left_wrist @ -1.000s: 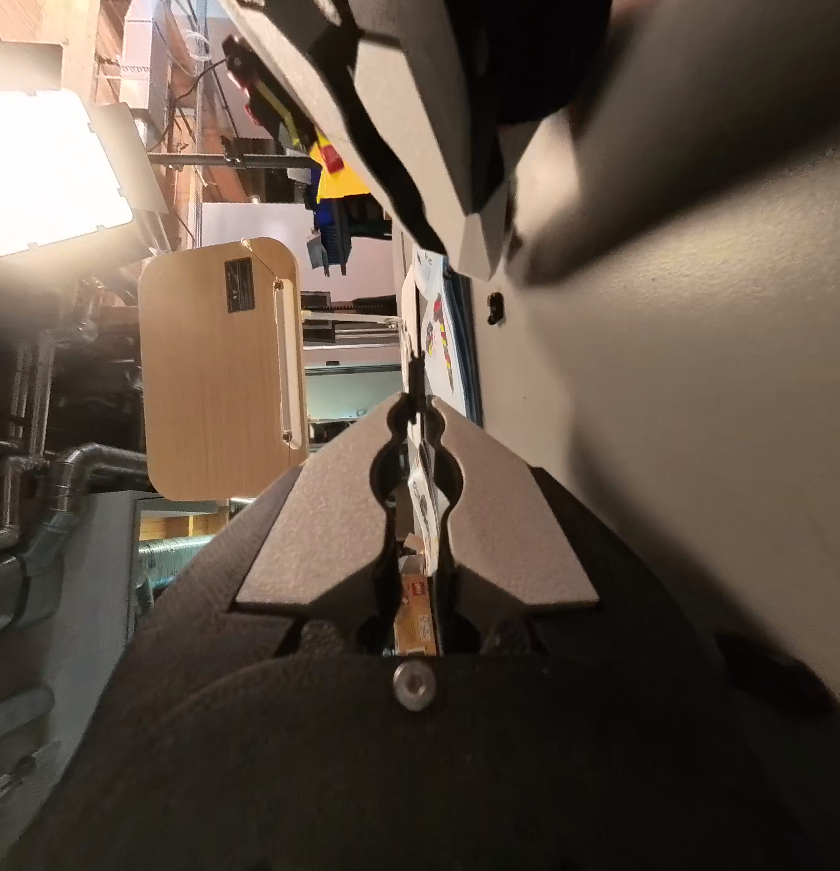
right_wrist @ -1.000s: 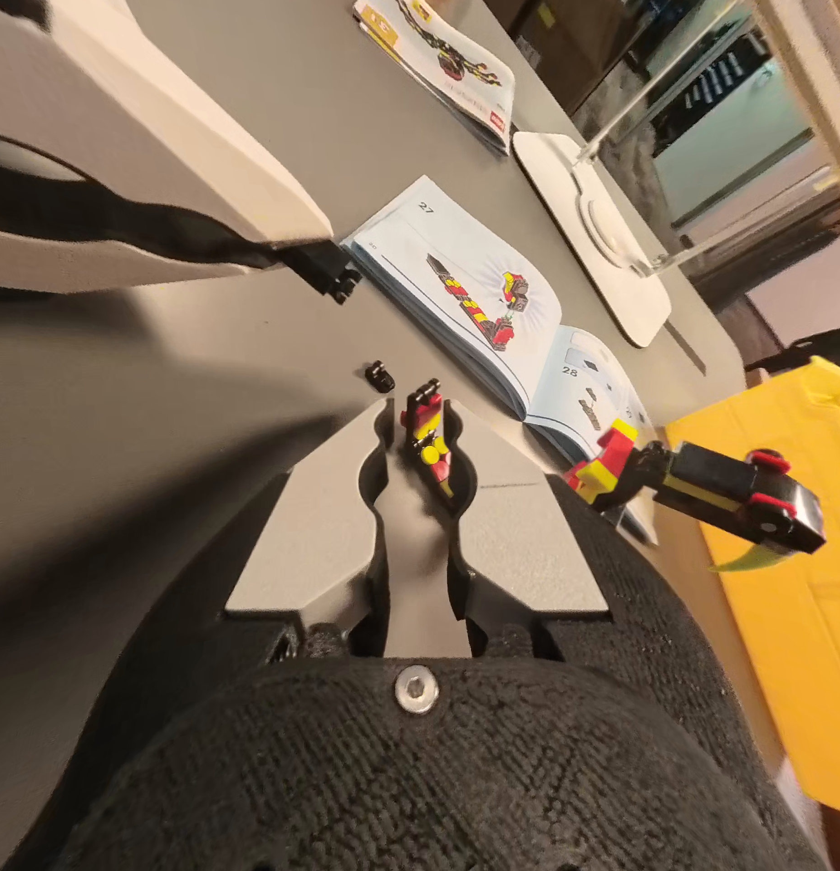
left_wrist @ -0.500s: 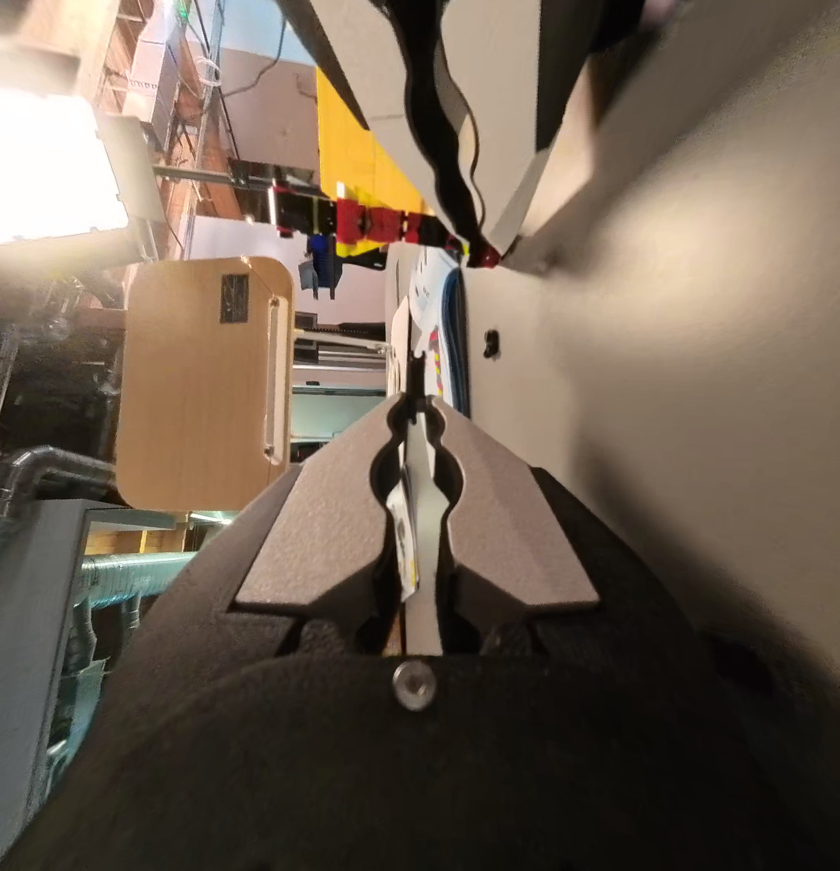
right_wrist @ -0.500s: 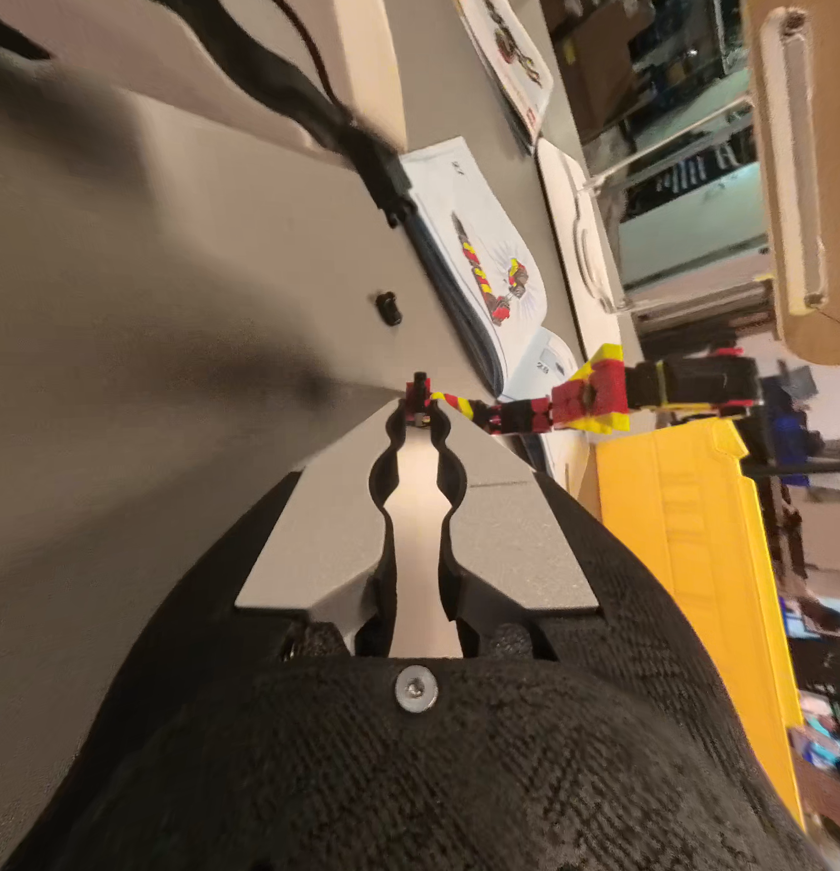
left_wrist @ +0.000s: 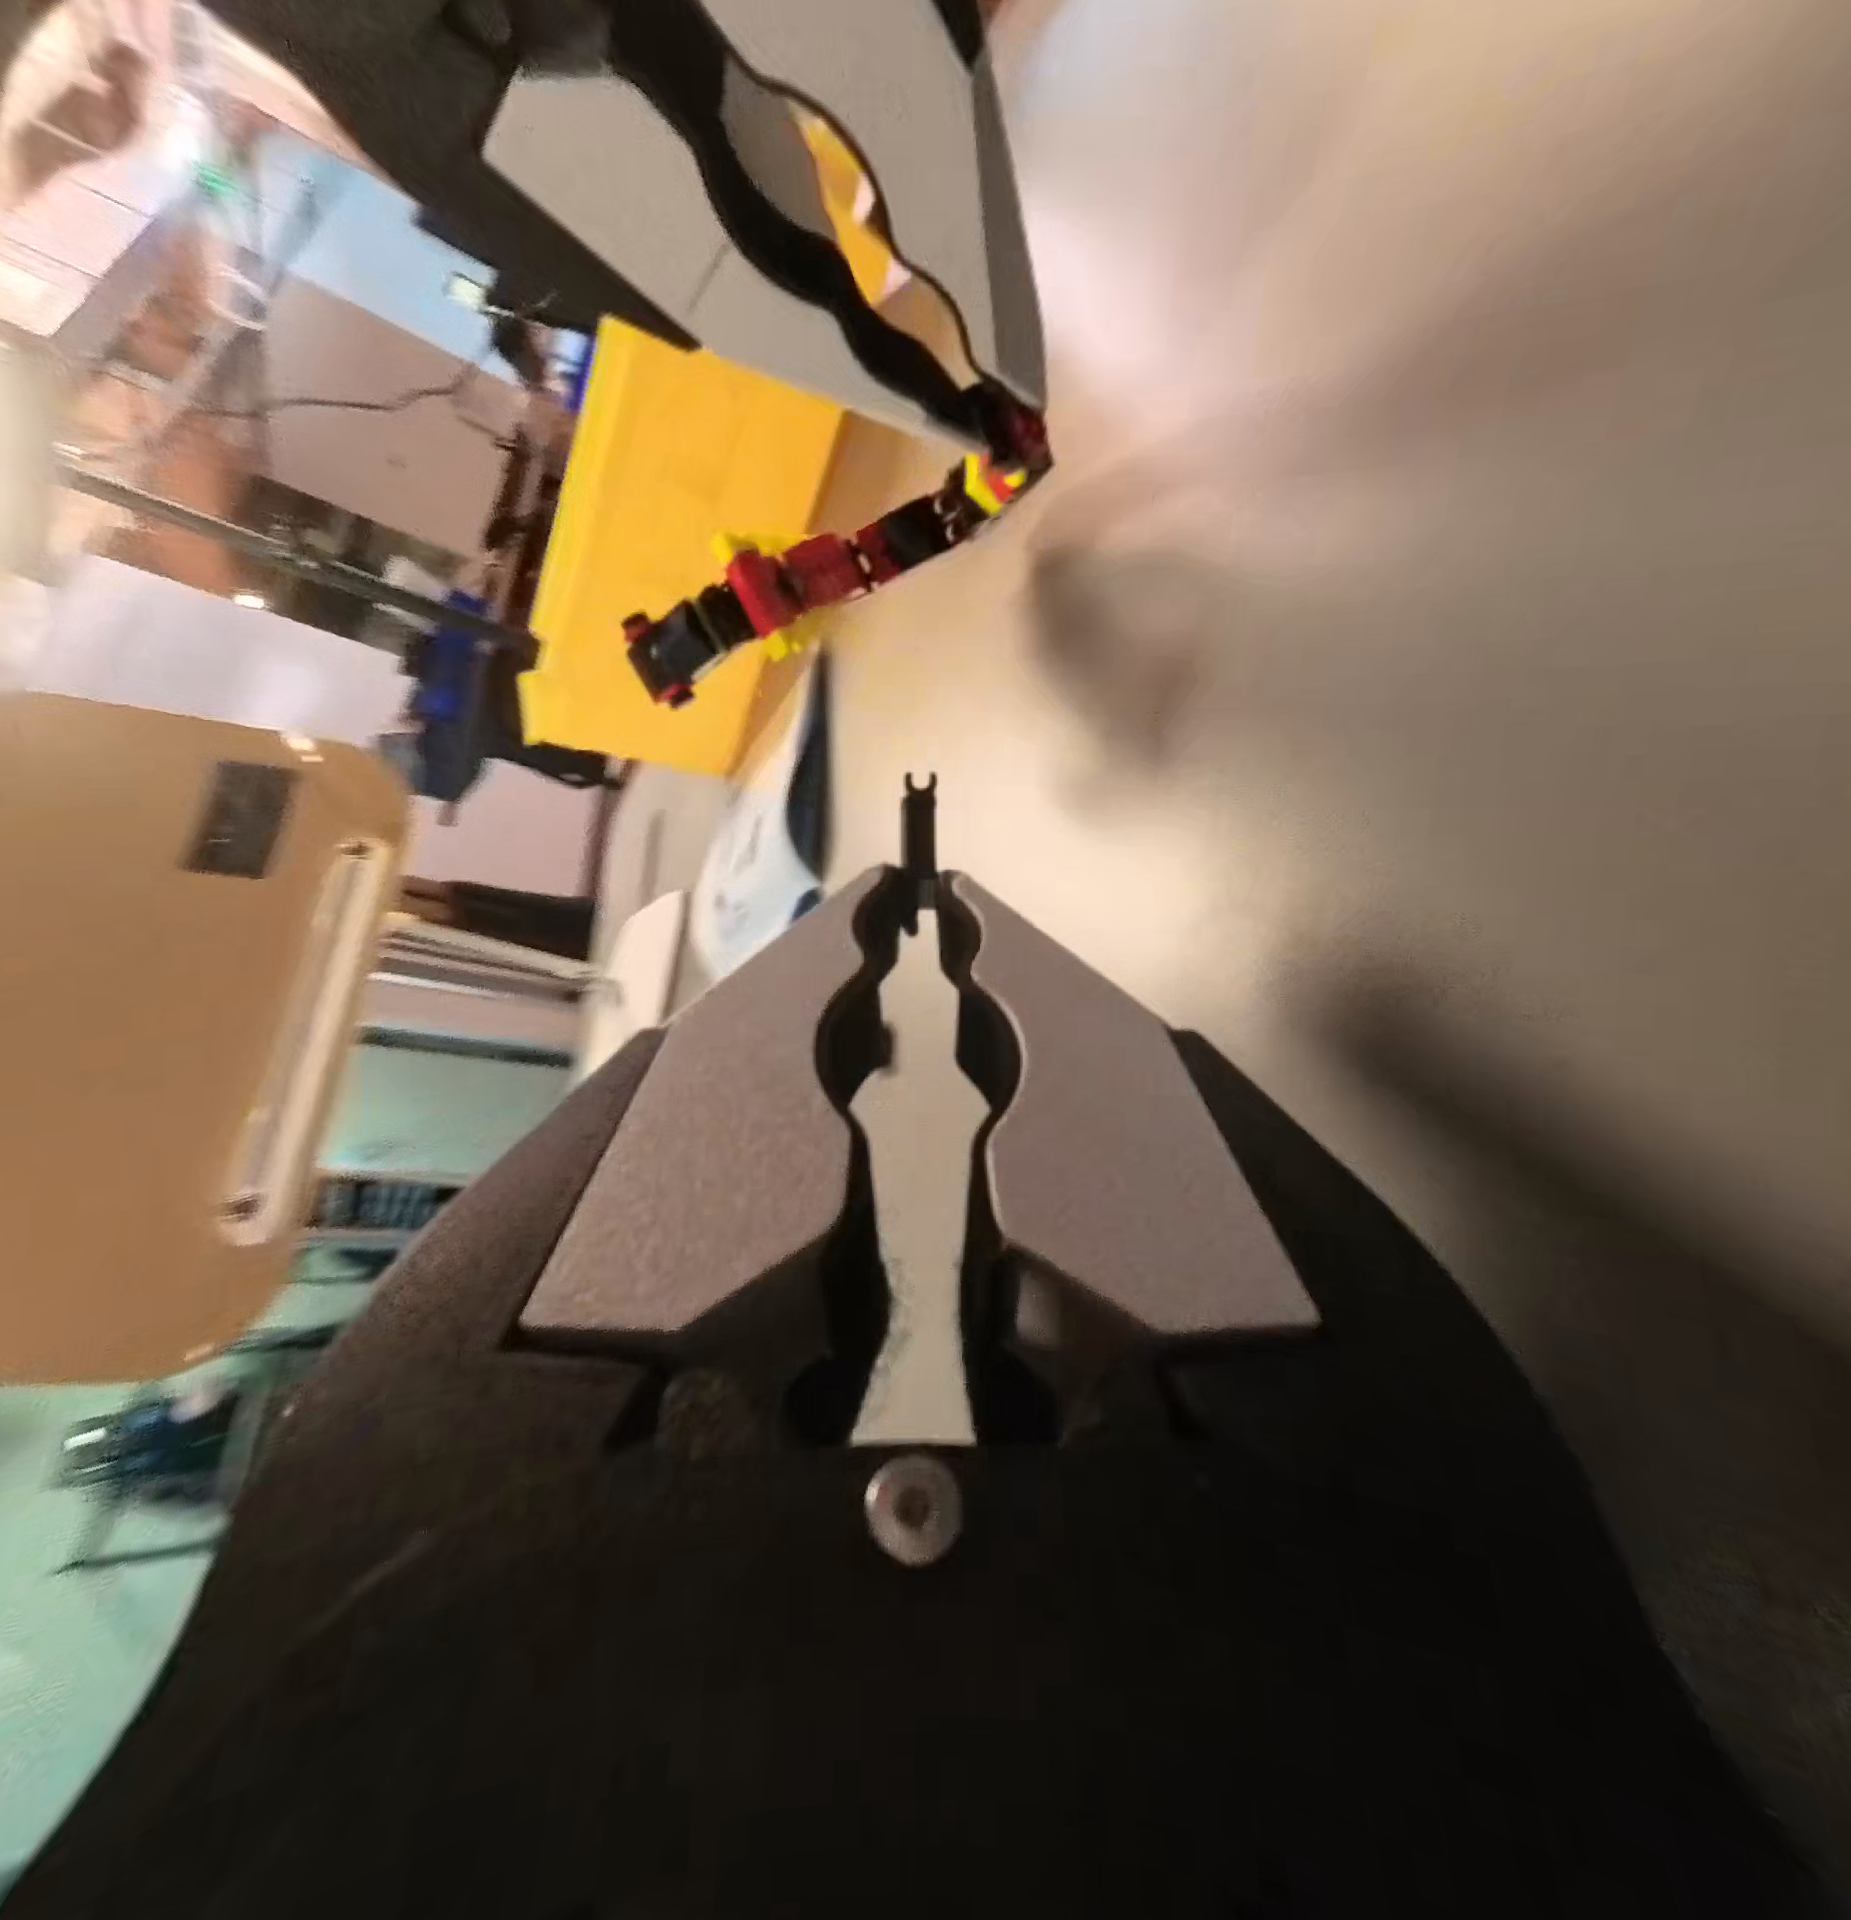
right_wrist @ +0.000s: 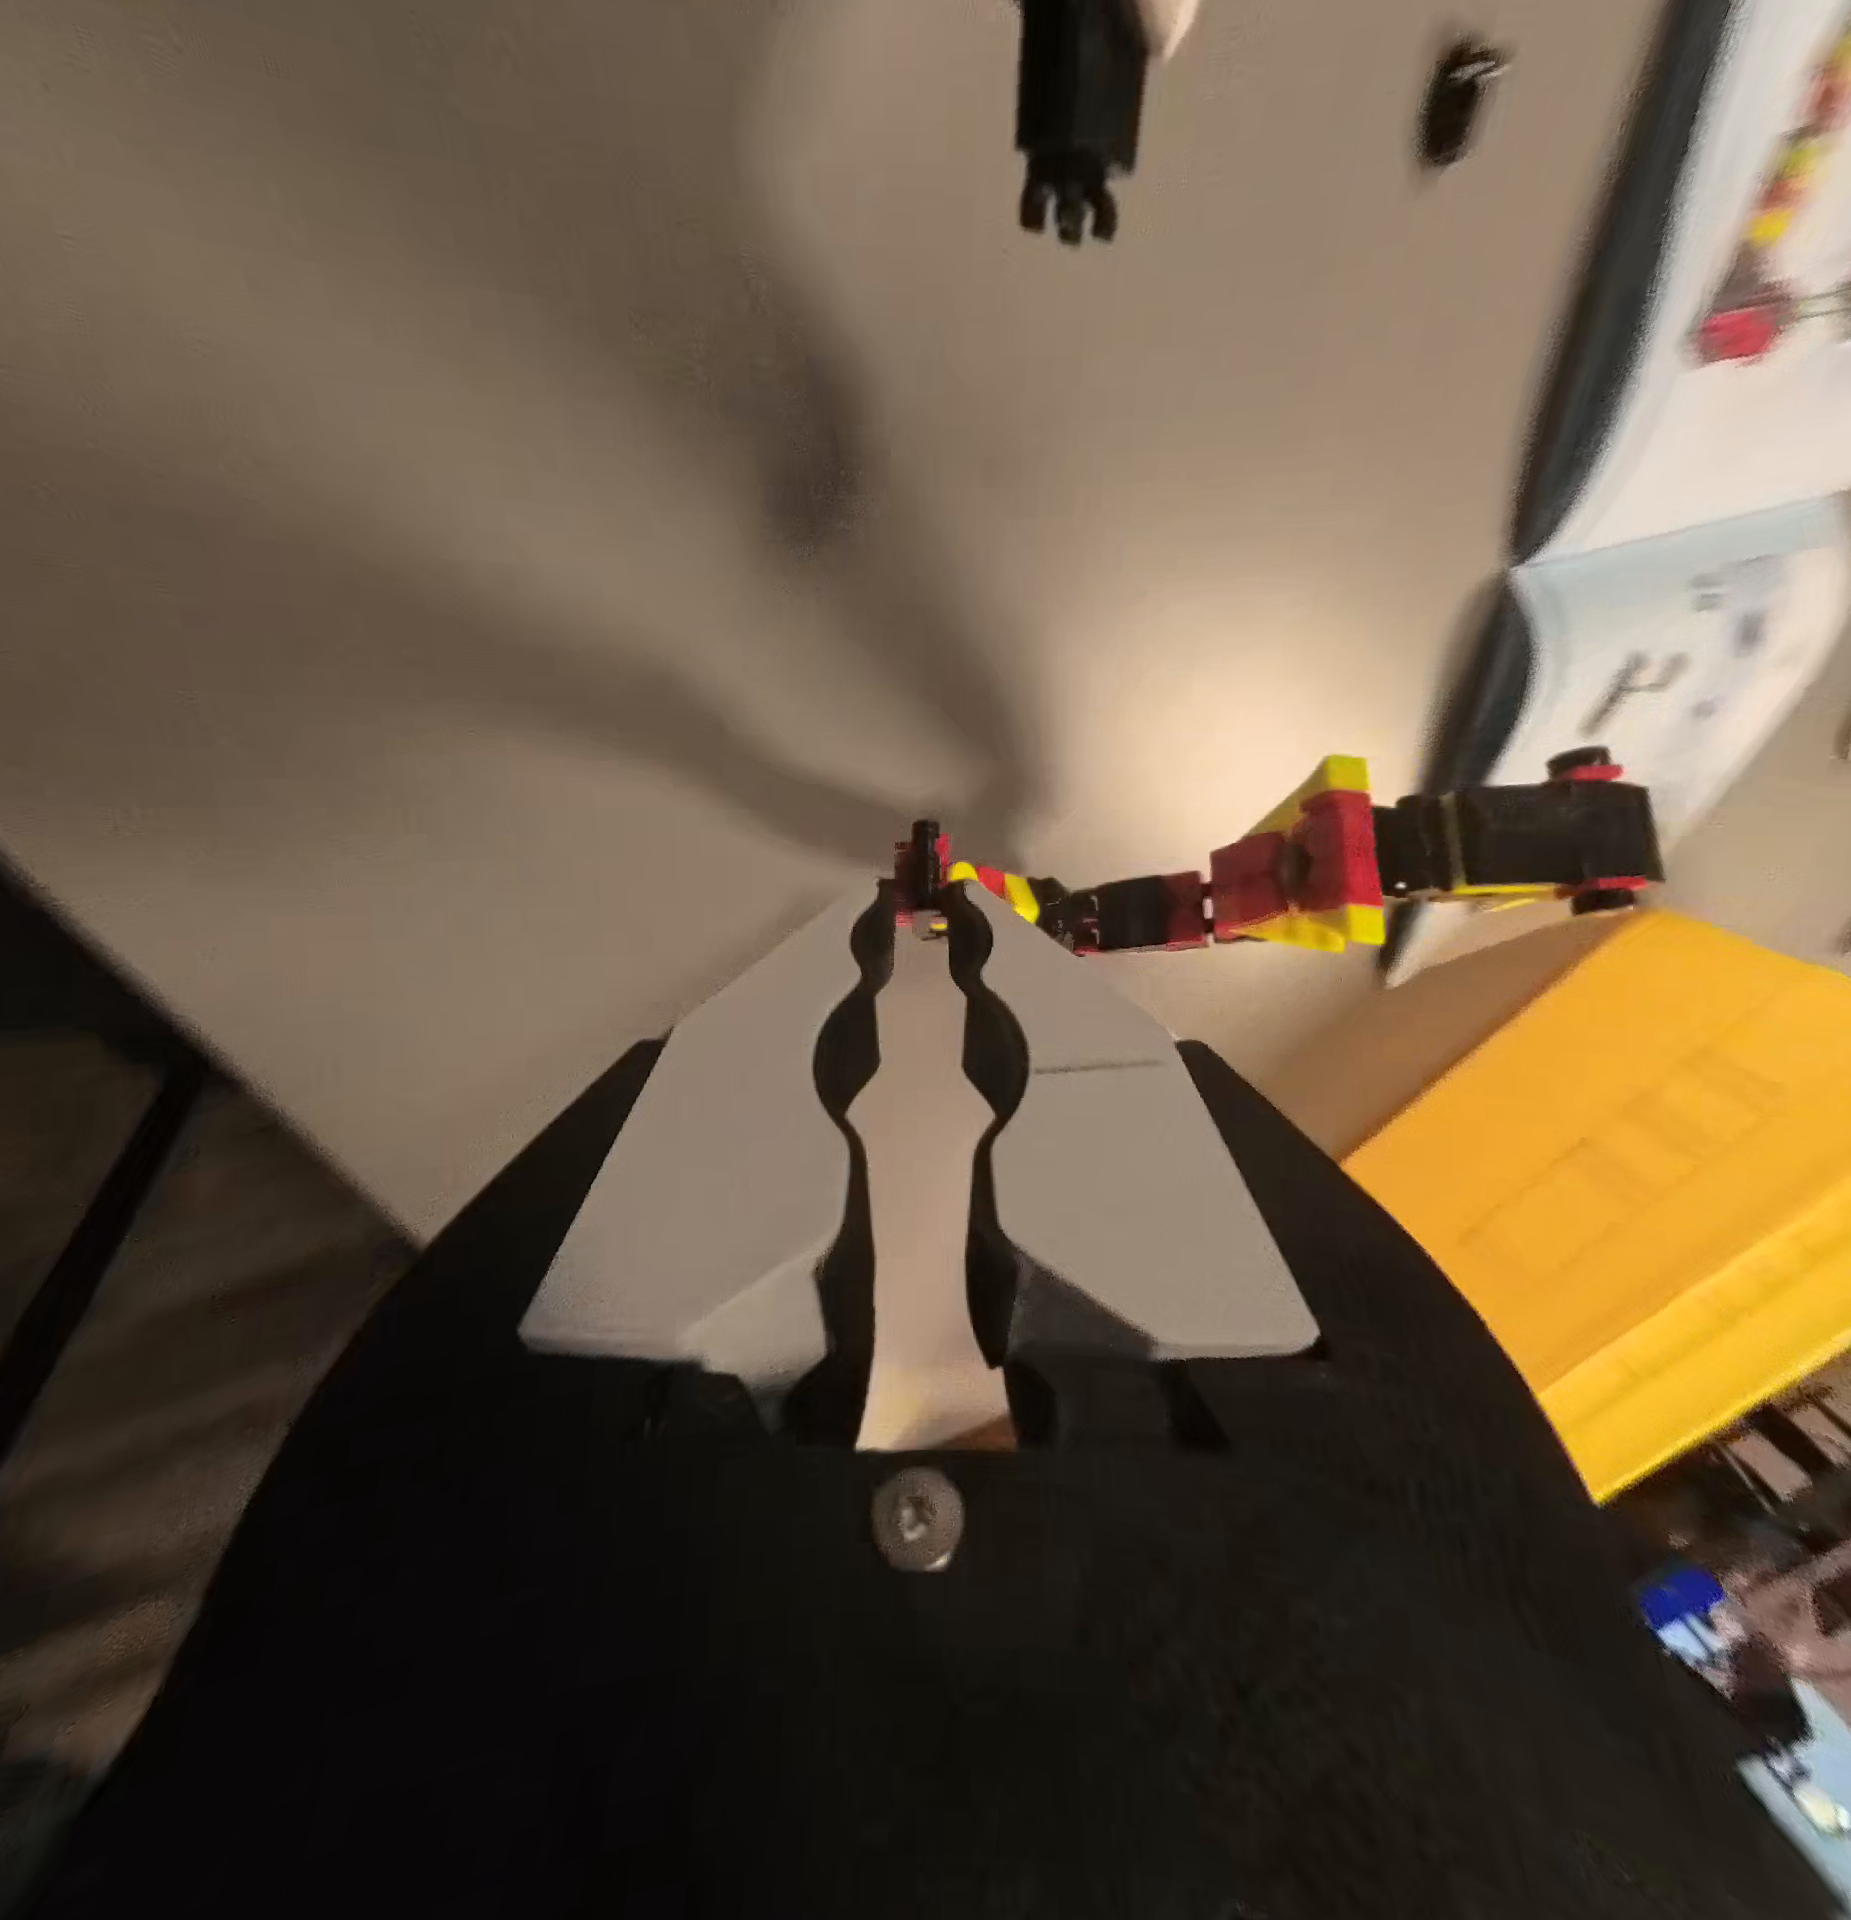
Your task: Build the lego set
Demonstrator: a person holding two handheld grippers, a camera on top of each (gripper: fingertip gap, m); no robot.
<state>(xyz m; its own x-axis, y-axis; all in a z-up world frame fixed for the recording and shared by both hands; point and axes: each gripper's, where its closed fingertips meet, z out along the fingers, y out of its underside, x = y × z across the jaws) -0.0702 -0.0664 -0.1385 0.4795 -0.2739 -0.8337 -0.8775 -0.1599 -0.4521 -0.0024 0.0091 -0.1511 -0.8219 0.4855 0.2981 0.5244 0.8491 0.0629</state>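
Grey counter (right_wrist: 485, 520) lies largely bare; right tongs (right_wrist: 926, 906) clamp the red-yellow-black lego chain (right_wrist: 1305, 883) by its end, near the yellow bin (right_wrist: 1648, 1174); left tongs (left_wrist: 919, 891) pinch a small black clip piece (left_wrist: 916, 831) above the counter.

we see a lego chain (right_wrist: 1305, 883) in red, black and yellow, with yellow stripes near its clamped end. a small black clip piece (left_wrist: 918, 831) sits in grey fingers (left_wrist: 723, 1132) on a black body. the bin (right_wrist: 1648, 1174) is yellow, the table (right_wrist: 485, 416) grey-beige, the booklet (right_wrist: 1731, 343) pale blue-white.
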